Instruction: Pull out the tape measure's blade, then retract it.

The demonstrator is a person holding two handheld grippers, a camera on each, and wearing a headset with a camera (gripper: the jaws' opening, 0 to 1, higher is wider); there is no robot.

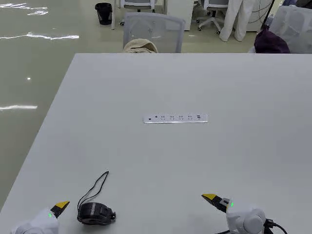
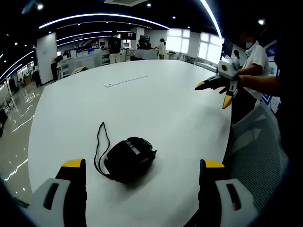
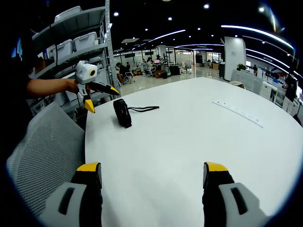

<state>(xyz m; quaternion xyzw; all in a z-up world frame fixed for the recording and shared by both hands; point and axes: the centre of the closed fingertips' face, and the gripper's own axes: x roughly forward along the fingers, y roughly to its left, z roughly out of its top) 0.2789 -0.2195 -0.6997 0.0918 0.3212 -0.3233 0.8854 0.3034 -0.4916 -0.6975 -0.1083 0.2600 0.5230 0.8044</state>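
A black tape measure (image 1: 96,213) with a thin black cord loop lies on the white table (image 1: 195,156) near its front left corner, blade in. My left gripper (image 1: 58,208) is open just to its left, not touching it. In the left gripper view the tape measure (image 2: 129,158) lies a short way ahead, between the yellow-tipped jaws of the left gripper (image 2: 143,164). My right gripper (image 1: 214,200) is open over bare table, well to the right. In the right gripper view the right gripper (image 3: 152,166) holds nothing, and the tape measure (image 3: 122,112) lies far ahead beside the left gripper (image 3: 100,97).
A white power strip (image 1: 175,118) lies flat at the table's middle. A grey mesh chair (image 1: 152,30) stands at the far edge, with a black bin (image 1: 103,13) on the floor beyond. The table's left edge (image 1: 44,136) drops to shiny floor.
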